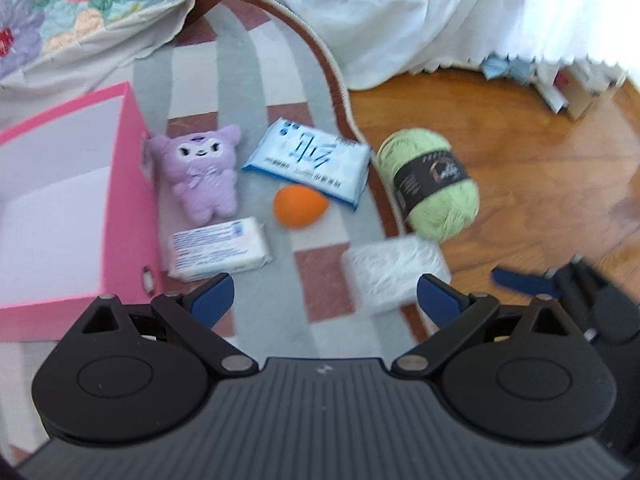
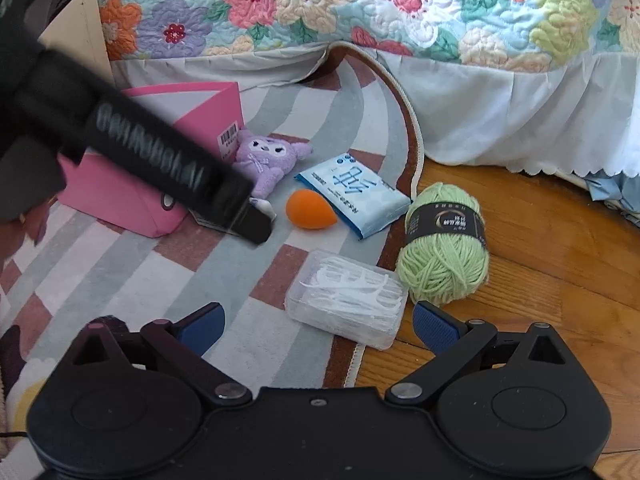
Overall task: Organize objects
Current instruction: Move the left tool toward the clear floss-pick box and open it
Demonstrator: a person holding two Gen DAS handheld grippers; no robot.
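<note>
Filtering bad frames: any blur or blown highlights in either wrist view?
Left wrist: whole frame soft with motion blur, the clear plastic floss-pick box smeared; window light blows out the white curtain top right. Right wrist: floor items sharp, only the black left gripper body crossing the frame is streaked.

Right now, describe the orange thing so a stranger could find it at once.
Start at the open pink box on the striped rug. Past the purple plush leaning beside it lies a small orange egg-shaped sponge, just below the blue wipes packet. It is the only orange, rounded, unwrapped item there.
</note>
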